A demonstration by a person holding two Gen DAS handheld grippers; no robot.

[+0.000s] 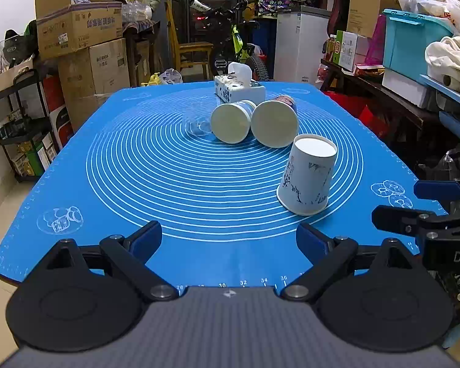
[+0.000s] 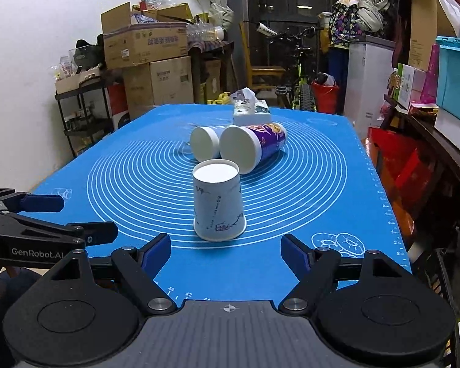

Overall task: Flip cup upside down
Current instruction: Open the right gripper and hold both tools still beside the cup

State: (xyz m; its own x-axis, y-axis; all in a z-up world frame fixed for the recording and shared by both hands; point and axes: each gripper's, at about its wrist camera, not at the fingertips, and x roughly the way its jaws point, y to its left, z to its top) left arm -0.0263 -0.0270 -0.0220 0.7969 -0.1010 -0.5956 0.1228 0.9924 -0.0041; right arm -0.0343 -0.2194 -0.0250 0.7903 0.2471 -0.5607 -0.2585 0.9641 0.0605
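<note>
A white paper cup with grey-blue drawings [image 2: 218, 201] stands upside down on the blue mat [image 2: 306, 184], base up; it also shows in the left wrist view [image 1: 307, 174]. My right gripper [image 2: 226, 253] is open and empty, just in front of this cup. My left gripper [image 1: 229, 240] is open and empty, to the cup's left and nearer the front edge. Behind lie two cups on their sides, bases toward me: a blue-patterned one [image 2: 205, 145] and a purple-printed one [image 2: 251, 145].
A clear glass [image 1: 197, 121] sits left of the lying cups. A tissue box [image 1: 239, 87] stands behind them. The right gripper appears at the left view's right edge [image 1: 426, 208]. Boxes, shelves and a bicycle surround the table.
</note>
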